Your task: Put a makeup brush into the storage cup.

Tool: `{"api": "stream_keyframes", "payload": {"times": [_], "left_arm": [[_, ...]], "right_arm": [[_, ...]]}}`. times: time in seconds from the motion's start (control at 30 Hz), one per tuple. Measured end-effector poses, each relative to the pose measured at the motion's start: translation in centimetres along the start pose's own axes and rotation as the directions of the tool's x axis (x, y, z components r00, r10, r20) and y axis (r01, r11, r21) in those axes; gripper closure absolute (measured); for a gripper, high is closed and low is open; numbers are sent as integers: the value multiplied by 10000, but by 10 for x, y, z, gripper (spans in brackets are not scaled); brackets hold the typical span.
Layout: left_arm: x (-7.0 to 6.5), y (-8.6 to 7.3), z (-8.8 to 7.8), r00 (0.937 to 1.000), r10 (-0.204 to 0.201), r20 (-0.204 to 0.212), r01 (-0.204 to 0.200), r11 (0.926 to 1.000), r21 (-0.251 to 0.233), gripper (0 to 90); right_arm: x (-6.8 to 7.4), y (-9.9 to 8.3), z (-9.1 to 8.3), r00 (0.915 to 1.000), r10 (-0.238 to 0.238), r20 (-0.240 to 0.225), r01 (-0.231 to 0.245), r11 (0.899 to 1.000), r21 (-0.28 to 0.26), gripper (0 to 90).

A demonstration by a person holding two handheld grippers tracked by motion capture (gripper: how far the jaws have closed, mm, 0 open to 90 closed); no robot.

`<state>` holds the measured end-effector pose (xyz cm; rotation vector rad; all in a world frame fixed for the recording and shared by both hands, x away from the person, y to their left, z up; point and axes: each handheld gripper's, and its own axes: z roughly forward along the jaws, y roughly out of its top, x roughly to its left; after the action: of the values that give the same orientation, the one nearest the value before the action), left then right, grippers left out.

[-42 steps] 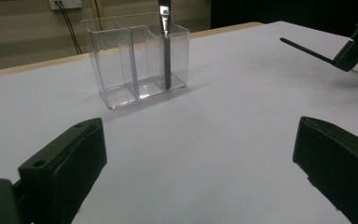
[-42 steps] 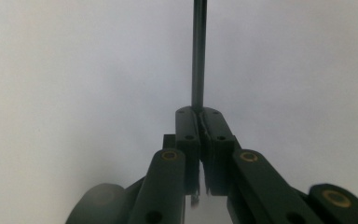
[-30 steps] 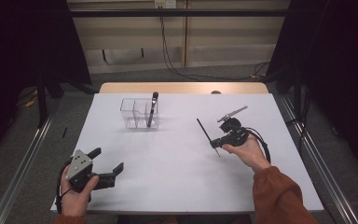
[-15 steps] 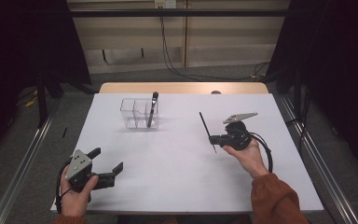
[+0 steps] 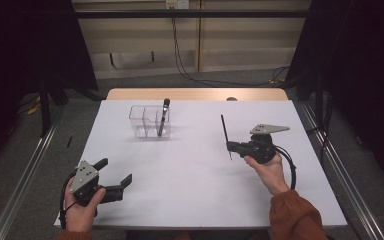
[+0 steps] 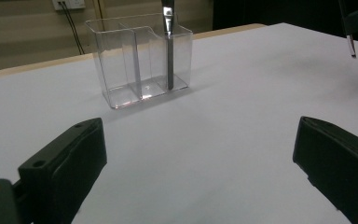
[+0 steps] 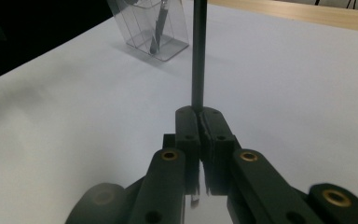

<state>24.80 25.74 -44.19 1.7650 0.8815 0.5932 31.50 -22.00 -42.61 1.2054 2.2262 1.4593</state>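
A pen (image 5: 163,116) stands in the organizer (image 5: 142,121), left of the stick (image 5: 225,134).

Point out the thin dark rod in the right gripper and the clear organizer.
thin dark rod (image 5: 225,134), high view, mid-shaft above the fingers.
clear organizer (image 6: 121,60), left gripper view, front wall of the left compartment.

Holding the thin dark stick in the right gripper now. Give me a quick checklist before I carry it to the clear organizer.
1. Grip: right gripper jaws are closed on the thin dark stick. Ok.
2. Stick off the table: its lower tip looks just above the white surface in the high view. Cannot tell for sure.
3. Clear organizer upright near the table's far side. Ok.
4. Free room: the black pen stands in the right-hand compartment; the other compartments look empty. Ok.
5. Left gripper open, resting near the front edge, out of the path. Ok.
6. Path between stick and organizer: bare table. Ok.
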Motion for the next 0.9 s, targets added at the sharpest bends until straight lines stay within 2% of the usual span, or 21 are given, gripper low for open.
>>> {"api": "stream_keyframes", "payload": {"times": [0.23,0.4,0.6,0.7,0.8,0.87,0.9], "left_arm": [[0,1,-2,10000,-29,-39,29,10000,-87,27],[0,1,-2,10000,-53,19,53,9999,-99,27],[2,3,-4,9995,-317,2,317,9991,-277,25],[1,3,-4,9996,-252,158,256,9994,-244,24],[-4,6,-3,9979,-93,636,112,9995,-298,24],[-7,8,-2,9947,-40,1027,82,9992,-402,24],[-9,9,-2,9947,116,1019,-77,9992,-389,22]], "right_arm": [[11,1,-7,9977,-46,-671,24,9995,-325,869],[25,4,-11,9899,-342,-1378,292,9989,-377,869],[35,6,-7,9771,-518,-2064,458,9984,-337,869],[40,5,-3,9702,-677,-2328,663,9977,-138,869],[48,7,2,9608,-945,-2608,994,9950,57,869],[53,8,4,9562,-1042,-2735,1129,9935,164,869],[56,8,6,9523,-1094,-2849,1204,9925,213,869]]}}
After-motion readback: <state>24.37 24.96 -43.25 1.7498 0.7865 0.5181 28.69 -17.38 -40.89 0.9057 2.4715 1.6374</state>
